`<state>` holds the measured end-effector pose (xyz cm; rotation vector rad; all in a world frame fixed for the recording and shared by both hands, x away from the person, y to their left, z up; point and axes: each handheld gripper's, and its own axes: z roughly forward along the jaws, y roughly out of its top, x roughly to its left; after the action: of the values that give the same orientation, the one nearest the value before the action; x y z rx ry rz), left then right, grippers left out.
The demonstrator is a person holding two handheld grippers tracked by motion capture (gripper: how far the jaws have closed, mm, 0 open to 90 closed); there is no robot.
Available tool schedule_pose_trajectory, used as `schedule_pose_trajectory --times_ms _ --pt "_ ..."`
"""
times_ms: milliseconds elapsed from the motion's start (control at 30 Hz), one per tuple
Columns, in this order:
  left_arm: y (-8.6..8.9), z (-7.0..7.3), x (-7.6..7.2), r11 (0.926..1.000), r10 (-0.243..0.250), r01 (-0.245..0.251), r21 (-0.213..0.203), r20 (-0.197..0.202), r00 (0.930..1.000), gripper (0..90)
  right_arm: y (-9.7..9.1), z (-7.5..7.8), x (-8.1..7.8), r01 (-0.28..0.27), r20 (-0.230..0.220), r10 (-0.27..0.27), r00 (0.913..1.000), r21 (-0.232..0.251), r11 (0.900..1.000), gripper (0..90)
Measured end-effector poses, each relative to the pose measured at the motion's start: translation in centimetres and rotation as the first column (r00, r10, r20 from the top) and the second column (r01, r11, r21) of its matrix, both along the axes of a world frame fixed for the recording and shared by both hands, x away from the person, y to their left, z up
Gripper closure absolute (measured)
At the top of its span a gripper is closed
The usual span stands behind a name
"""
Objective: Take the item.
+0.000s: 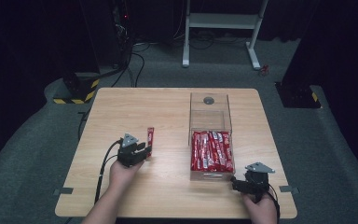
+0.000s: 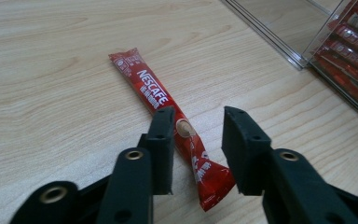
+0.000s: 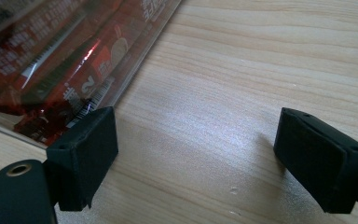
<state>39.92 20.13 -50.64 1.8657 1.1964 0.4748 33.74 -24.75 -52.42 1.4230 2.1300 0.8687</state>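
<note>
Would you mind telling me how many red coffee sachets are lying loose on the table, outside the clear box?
1. A single sachet lies on the wooden table, between the open jaws of the left gripper. The rest are packed in the clear box.

A red sachet (image 1: 150, 140) lies on the table (image 1: 168, 196) beside the left gripper (image 1: 145, 150).

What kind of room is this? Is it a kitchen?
Probably not a kitchen, more like a lab or test room: one wooden table on grey carpet, dark curtains around it, cables on the floor, and a person's hand holding a claw.
</note>
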Motion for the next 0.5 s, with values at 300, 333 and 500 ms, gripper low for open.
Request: schedule_pose_trajectory --times_ms 300,333,500 --pt "0.2 0.6 -0.8 0.9997 -0.021 0.021 0.010 -0.003 0.9998 51.1 0.0 0.0 0.0 0.000 0.000 0.000 1.0000 0.000 1.0000 13.4" --pt "0.3 0.6 -0.9 0.9996 -0.024 0.024 0.013 -0.004 0.9997 49.9 0.0 0.0 0.0 0.000 0.000 0.000 1.0000 0.000 1.0000 13.4" --pt "0.7 0.8 -1.5 0.9995 -0.030 0.030 0.000 -0.004 0.9995 46.7 0.0 0.0 0.0 0.000 0.000 0.000 1.0000 0.000 1.0000 13.4"
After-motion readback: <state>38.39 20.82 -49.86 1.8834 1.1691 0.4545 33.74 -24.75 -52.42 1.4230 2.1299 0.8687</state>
